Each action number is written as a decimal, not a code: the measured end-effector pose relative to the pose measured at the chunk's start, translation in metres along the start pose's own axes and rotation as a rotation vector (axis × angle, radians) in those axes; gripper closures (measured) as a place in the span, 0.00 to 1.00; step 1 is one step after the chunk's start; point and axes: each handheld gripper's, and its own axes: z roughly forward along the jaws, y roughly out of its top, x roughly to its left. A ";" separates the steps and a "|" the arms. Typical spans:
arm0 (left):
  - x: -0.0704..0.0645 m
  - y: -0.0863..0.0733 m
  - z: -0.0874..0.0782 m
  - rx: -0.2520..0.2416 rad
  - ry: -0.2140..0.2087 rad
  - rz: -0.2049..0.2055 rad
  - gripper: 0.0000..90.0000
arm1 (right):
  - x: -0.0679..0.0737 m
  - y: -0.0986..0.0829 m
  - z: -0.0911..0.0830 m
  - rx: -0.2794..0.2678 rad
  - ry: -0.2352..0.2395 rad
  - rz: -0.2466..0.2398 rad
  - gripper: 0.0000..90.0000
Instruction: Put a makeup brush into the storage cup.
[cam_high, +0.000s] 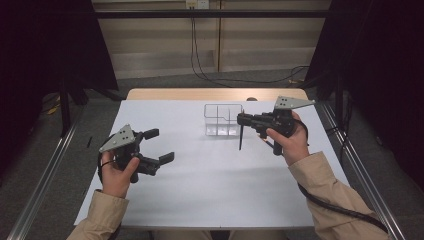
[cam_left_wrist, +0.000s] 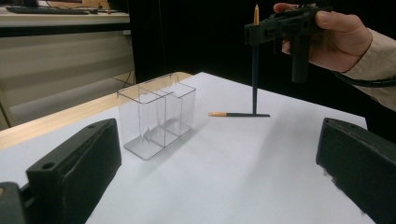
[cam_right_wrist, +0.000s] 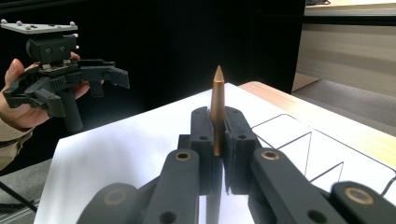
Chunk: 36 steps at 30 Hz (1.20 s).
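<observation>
The right gripper (cam_high: 241, 120) is pinched on 1 pencil (cam_high: 240, 137), held upright with its sharpened tip up above the jaws and its lower end at the white table (cam_high: 200, 200). In the left gripper view a dark streak lies flat at the pencil's foot (cam_left_wrist: 239, 114); whether it is a 2nd pencil or a reflection cannot be told. 1 clear holder (cam_high: 223, 120) with divided compartments stands just beside this gripper, on its jaw side, toward the table's far edge.

The left gripper (cam_high: 157, 146) is spread wide with nothing between its jaws, hovering near the table's left edge, well apart from the holder and pencil. Bare table lies between the 2 grippers and toward the near edge below both. No brand, label or writing can be read.
</observation>
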 end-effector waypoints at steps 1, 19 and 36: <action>0.000 -0.001 -0.001 -0.001 0.001 -0.005 0.00 | 0.000 0.000 0.000 0.000 -0.001 0.001 0.93; 0.000 -0.011 -0.021 0.007 0.017 -0.012 0.00 | -0.002 0.000 0.001 -0.001 -0.002 -0.006 0.93; -0.003 -0.016 -0.029 0.000 0.014 -0.012 0.00 | -0.010 0.003 0.001 -0.010 -0.024 -0.009 0.93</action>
